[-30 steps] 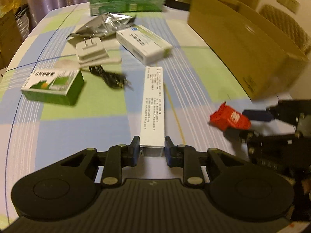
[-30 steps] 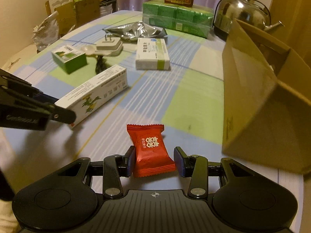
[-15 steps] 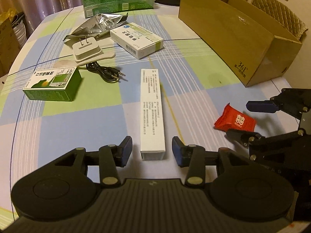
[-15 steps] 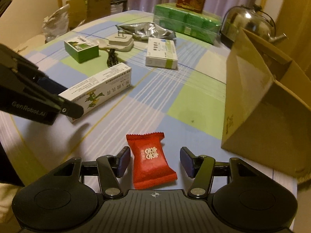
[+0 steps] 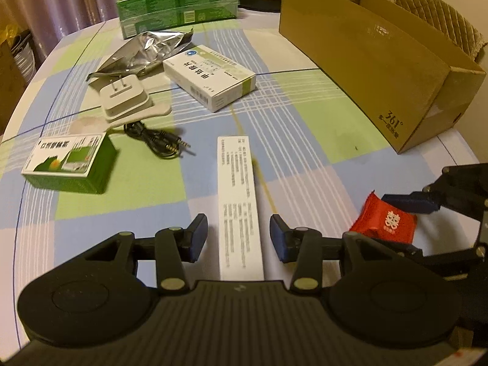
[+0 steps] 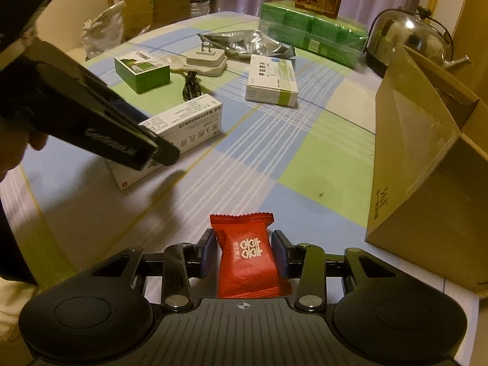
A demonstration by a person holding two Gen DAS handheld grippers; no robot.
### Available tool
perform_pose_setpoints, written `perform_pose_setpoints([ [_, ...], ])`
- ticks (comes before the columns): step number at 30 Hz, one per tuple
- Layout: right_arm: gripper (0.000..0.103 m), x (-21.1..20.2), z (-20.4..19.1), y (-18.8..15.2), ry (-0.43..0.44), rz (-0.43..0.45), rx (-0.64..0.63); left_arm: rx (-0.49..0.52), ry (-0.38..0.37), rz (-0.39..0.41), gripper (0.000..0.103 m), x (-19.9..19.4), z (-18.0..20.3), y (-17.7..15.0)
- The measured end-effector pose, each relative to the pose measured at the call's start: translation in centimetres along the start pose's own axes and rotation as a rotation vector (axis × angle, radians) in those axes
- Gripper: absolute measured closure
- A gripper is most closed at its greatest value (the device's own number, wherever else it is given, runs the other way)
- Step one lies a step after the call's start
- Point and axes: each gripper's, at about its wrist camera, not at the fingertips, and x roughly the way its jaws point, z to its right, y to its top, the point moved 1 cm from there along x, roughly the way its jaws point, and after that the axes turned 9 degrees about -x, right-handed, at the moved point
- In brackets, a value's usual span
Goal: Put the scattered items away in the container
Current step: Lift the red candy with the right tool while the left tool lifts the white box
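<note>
Bare checked tablecloth (image 6: 274, 140) lies open between the scattered items and the cardboard box (image 6: 427, 164) at the right edge. The left gripper (image 5: 238, 238) straddles the long white box (image 5: 239, 201), jaws wide, gaps either side. The right gripper (image 6: 244, 251) has closed against the red candy packet (image 6: 248, 254), on the table near the box's corner.

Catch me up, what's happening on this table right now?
A person is tidying with a gripper in each hand. The left gripper is open, its fingers on either side of the long white box on the tablecloth, not touching it. The right gripper has its fingers close against the red candy packet; whether it is gripped yet is unclear. The cardboard box stands open to the right. A green box, charger, cable and foil bag lie loose.
</note>
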Motion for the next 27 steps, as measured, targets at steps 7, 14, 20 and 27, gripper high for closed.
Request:
perform_pose_setpoints([
  [7, 0.076, -0.2, -0.1, -0.1, 0.001, -0.001, -0.004, 0.016, 0.012, -0.019, 0.081, 0.3, 0.2, -0.6],
  [14, 0.078, -1.3, -0.1, -0.3, -0.018, 0.006, 0.023, 0.026, -0.002, -0.023, 0.081, -0.9, 0.5, -2.1],
  [20, 0.079, -2.9, 0.1, -0.5, -0.032, 0.023, 0.057, 0.036, -0.006, -0.011, 0.081, -2.5, 0.9, -2.9],
  [27, 0.079, -4.3, -0.2, -0.9, -0.047, 0.033, 0.077, 0.052, -0.005, 0.004, 0.081, -3.9, 1.4, -3.2],
])
